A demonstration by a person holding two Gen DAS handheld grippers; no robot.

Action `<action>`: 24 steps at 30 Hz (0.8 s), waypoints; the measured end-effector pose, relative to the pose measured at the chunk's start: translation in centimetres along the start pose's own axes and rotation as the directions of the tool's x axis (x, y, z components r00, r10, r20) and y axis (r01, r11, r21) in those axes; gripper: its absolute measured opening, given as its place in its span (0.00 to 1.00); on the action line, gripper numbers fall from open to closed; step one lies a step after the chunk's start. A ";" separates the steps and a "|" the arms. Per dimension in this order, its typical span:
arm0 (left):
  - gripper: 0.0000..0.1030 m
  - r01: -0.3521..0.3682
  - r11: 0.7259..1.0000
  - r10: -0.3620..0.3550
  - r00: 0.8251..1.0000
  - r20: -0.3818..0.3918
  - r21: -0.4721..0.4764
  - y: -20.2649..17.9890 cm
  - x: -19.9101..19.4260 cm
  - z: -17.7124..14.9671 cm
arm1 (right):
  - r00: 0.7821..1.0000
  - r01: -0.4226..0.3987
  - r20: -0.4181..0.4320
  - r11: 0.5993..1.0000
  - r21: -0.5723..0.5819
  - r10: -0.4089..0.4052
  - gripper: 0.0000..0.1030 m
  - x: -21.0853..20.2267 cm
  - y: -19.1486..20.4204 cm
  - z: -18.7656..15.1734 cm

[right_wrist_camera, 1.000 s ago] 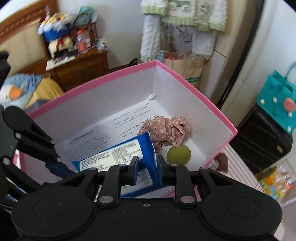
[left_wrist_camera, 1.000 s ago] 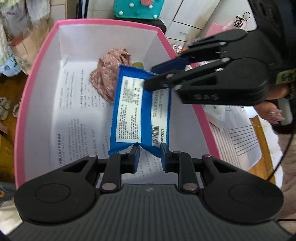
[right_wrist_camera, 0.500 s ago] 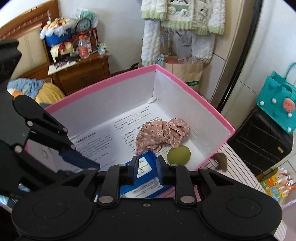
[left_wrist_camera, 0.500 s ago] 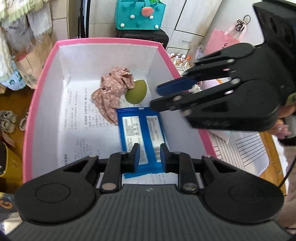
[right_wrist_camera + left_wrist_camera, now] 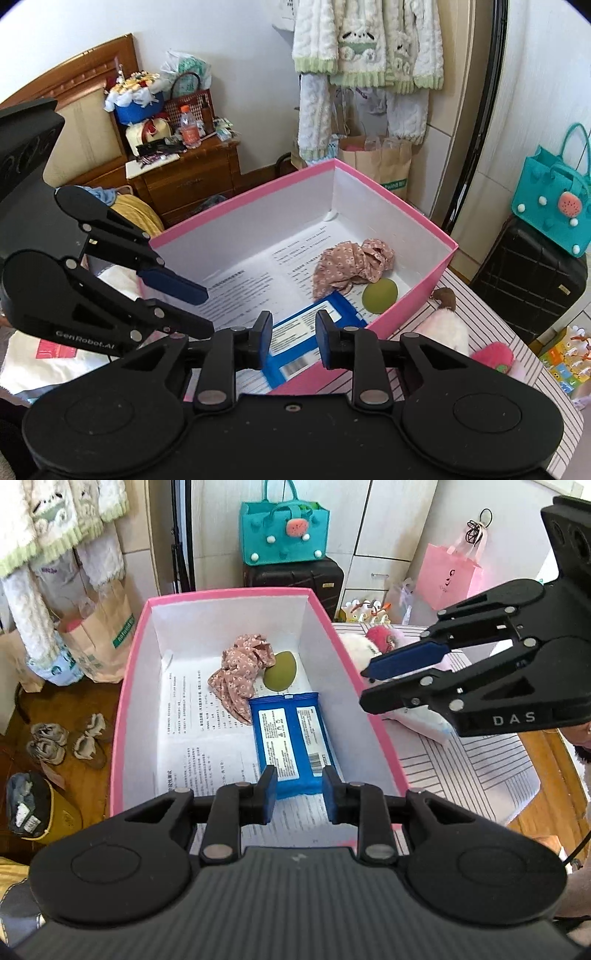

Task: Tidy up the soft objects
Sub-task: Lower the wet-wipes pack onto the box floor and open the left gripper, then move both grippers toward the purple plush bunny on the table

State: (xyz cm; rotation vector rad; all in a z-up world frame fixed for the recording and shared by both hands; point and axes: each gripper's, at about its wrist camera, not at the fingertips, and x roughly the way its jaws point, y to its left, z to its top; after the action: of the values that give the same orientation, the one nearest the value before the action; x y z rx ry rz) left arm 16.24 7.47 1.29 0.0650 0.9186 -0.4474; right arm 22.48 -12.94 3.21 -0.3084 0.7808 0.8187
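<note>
Lying flat along the right wall of the pink box, the blue wipes pack is judged deliberately stowed beside the floral scrunchie and green sponge in the far right corner. Both the left gripper and the right gripper are held part-open and empty above the box

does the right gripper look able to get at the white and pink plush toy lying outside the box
Probably yes. The right gripper is open and empty, and the plush toy lies on the striped cloth just outside the pink box, with nothing over it; it would only need to swing right.
</note>
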 end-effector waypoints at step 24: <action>0.67 -0.100 0.991 0.098 0.995 0.024 0.086 -7.0 -8.2 -5.1 | 0.995 0.048 0.092 0.998 -0.046 -0.044 0.61 -11.1 5.8 -7.0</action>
State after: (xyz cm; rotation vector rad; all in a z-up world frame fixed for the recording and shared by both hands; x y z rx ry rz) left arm 5.30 5.22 5.49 0.1845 0.8728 -0.3950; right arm 9.86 -18.77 6.69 -0.3287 0.6678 0.8035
